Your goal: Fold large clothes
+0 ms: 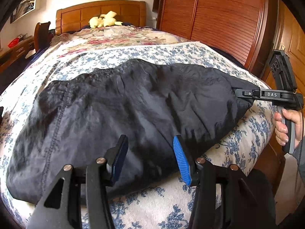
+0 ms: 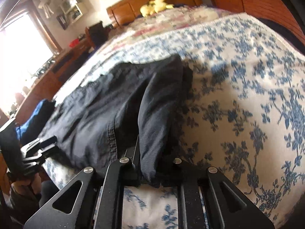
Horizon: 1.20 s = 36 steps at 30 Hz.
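Observation:
A large dark navy garment [image 1: 124,114] lies spread across the foot of the bed [image 1: 152,53]. My left gripper [image 1: 150,158] is open, its blue-padded fingers [image 1: 181,160] hovering just over the garment's near edge, nothing between them. My right gripper [image 1: 246,93] is at the garment's right corner, held by a hand, shut on the fabric. In the right wrist view the garment [image 2: 95,105] stretches away, and a fold of it [image 2: 154,126] is pinched in my right gripper [image 2: 152,171]. My left gripper [image 2: 40,145] shows at the far left.
The bed has a blue-and-white floral cover [image 2: 238,95] and a pink floral quilt [image 1: 118,38] further up. A yellow plush toy [image 1: 103,20] sits by the wooden headboard. A wooden wardrobe [image 1: 209,15] stands close on the right. A desk and window [image 2: 22,43] are on the left.

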{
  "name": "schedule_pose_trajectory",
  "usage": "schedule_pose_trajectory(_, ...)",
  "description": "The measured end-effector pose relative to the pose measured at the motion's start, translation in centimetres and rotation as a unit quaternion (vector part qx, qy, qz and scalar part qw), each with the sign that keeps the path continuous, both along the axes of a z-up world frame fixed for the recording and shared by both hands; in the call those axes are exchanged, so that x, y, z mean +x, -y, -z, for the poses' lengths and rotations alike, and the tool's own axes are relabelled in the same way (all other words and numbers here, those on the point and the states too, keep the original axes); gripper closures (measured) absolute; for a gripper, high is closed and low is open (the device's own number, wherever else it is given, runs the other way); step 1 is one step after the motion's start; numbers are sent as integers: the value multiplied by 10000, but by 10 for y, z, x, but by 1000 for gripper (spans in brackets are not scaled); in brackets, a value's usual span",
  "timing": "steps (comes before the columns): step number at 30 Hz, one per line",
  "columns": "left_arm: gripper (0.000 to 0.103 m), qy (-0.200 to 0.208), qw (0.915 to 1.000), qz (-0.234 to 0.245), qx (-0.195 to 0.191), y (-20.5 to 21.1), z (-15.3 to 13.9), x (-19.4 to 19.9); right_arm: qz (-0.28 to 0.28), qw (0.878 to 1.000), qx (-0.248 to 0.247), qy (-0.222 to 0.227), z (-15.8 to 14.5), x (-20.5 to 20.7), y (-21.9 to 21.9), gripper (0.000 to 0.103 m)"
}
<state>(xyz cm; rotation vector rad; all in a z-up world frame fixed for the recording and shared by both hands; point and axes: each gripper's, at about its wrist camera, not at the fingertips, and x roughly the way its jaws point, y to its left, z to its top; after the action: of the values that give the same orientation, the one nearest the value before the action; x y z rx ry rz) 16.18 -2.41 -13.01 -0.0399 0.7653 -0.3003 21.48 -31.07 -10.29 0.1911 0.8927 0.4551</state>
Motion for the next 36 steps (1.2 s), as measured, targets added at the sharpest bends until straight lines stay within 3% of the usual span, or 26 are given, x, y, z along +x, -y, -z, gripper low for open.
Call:
schedule_pose_trajectory(11, 55, 275, 9991, -219, -228, -52, -23, -22, -46, 9989, -312, 336, -35, 5, -35, 96)
schedule_pose_trajectory(20, 55, 539, 9961, -611, -339, -112, -37, -45, -214, 9967, -278, 726, -69, 4, -87, 98)
schedule_pose_trajectory(27, 55, 556, 9922, -1096, -228, -165, -42, -70, -1074, 9867, -196, 1202, -102, -3, -179, 98)
schedule_pose_trajectory(36, 55, 440, 9817, -1851, 28, -219, -41, -107, -2387, 9638, 280, 1156, -95, -21, -327, 99)
